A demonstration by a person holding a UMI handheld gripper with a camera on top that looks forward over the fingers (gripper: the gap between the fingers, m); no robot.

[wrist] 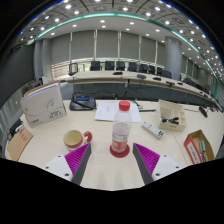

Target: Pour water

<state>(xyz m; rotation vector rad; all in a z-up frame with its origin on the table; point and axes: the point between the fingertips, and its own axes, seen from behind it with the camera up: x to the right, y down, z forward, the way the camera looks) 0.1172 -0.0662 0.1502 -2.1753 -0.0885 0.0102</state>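
A: Gripper [113, 165] spread wide, holding nothing. Magenta pads [78, 158] facing inward, bare table [110, 172] showing in the gap between.

B: And the water?

A: Clear plastic bottle [121, 130], red cap, pale red label, upright just ahead of the fingers, roughly centred on the gap. Not touched by either finger. Seems to rest on a pink coaster [120, 151], though hard to tell for sure.

B: Anything to pour into?

A: Cup [73, 139] with a yellowish rim, left of the bottle, close to the left finger's tip. Contents impossible to make out.

B: Further out?

A: Orange-and-white carton [198, 145] off to the right. Dark remote-like object [153, 128] lying flat right of the bottle, a clear container [172, 116] beyond that. White sheets of paper [109, 110] behind the bottle. White board [43, 104] leaning at the left, dark flat item [83, 102] beside that. Brownish piece [19, 144] at the table's left edge, unclear what.

B: Past the table?

A: Long desks with dark chairs [117, 67], ceiling lights [104, 14] in rows above.
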